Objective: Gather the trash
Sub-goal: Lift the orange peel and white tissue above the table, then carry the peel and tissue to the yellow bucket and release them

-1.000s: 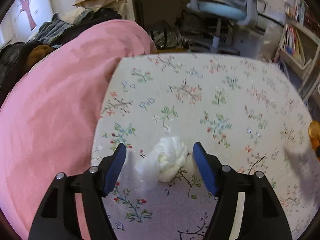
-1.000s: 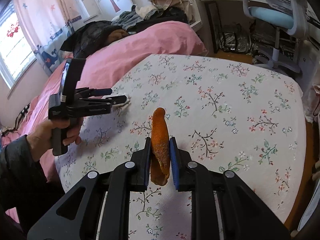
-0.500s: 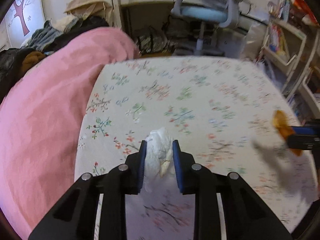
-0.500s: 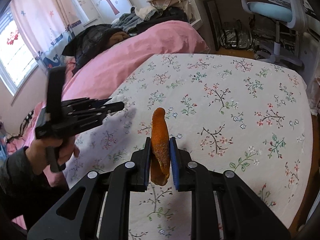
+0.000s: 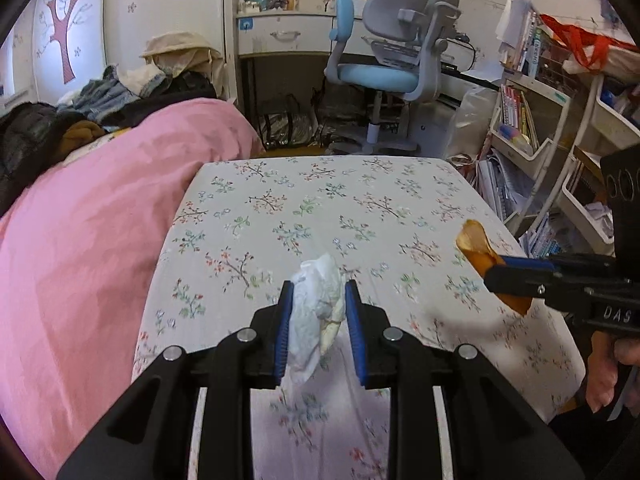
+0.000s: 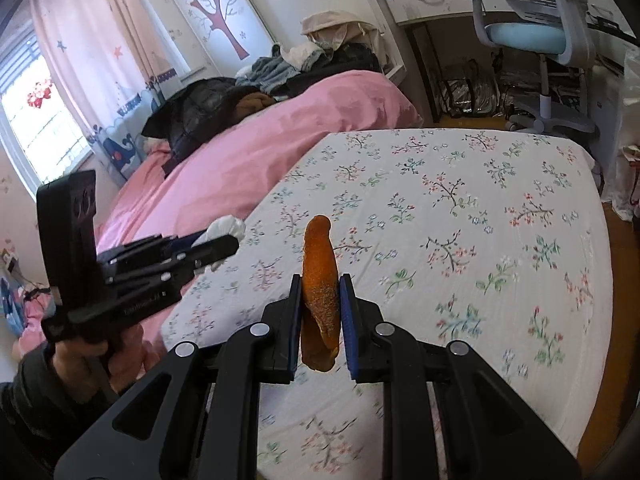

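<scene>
Floral-cloth surface [image 5: 360, 208] has nothing lying on it in either view; its far edge runs straight w/ rounded corners and open floor beyond. Left edge butts against a pink duvet [image 5: 80, 240] on a bed, no gap visible. Right edge drops off toward shelving w/ books [image 5: 516, 120], near that corner.

Around: blue/grey desk chair [image 5: 392, 52] past the far edge, well apart from the surface; white desk w/ drawer [image 5: 284, 36] behind it; heap of clothes [image 6: 280, 68] at the bed's far end; window w/ pink curtain [image 6: 80, 40] on the bed side.

Left gripper [image 5: 319, 304]: jaws clamped on a crumpled white tissue [image 5: 316, 312], held above the cloth, loose tail hanging below the pads. Jaws closed in on it within the last sec. and are part-way apart, tissue wad filling the gap.

Right gripper [image 6: 319, 304]: jaws nearly together, clamped on an orange peel strip [image 6: 318, 276], upright, tip poking well above the pads, off the cloth.

The grippers sit near each other over the near half, not touching.
</scene>
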### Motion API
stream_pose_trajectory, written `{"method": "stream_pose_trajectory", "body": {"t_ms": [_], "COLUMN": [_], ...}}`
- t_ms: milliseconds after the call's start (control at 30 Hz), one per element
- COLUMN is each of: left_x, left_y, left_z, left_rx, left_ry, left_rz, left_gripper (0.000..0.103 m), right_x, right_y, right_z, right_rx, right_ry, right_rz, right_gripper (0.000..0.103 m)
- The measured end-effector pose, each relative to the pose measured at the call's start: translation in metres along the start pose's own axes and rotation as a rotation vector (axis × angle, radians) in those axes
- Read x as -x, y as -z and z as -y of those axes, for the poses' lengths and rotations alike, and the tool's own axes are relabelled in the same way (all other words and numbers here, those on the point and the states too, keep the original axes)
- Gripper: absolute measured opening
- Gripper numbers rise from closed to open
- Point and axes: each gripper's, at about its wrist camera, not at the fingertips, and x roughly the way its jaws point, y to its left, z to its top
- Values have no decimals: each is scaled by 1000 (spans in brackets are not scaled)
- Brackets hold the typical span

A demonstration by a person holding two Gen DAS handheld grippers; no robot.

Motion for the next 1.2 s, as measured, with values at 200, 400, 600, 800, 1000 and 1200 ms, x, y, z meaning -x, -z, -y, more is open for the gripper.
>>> {"method": "stream_pose_trajectory", "body": {"t_ms": [200, 400, 600, 800, 1000, 1200], "left_x": [21, 36, 50, 64, 74, 70], "left_y": [21, 39, 55, 84, 108, 134], "left_z": [17, 27, 33, 43, 49, 58], "left_rx": [-25, -36, -35, -44, -56, -38], "left_ry": [-25, -22, -15, -4, 8, 19], "left_rz": [23, 30, 36, 12, -23, -124], "left_gripper": [26, 26, 26, 26, 26, 26], "right_x": [22, 40, 53, 60, 59, 47], "right_y": [29, 58, 86, 134, 179, 217], "right_z": [-20, -36, -48, -67, -84, -91], "right_rx": [-7, -27, -48, -67, -83, -117], "right_ry": [-9, -22, -25, -29, -2, 47], "right_rz": [21, 41, 36, -25, -130, -270], "right_gripper": [17, 17, 17, 17, 17, 32]}}
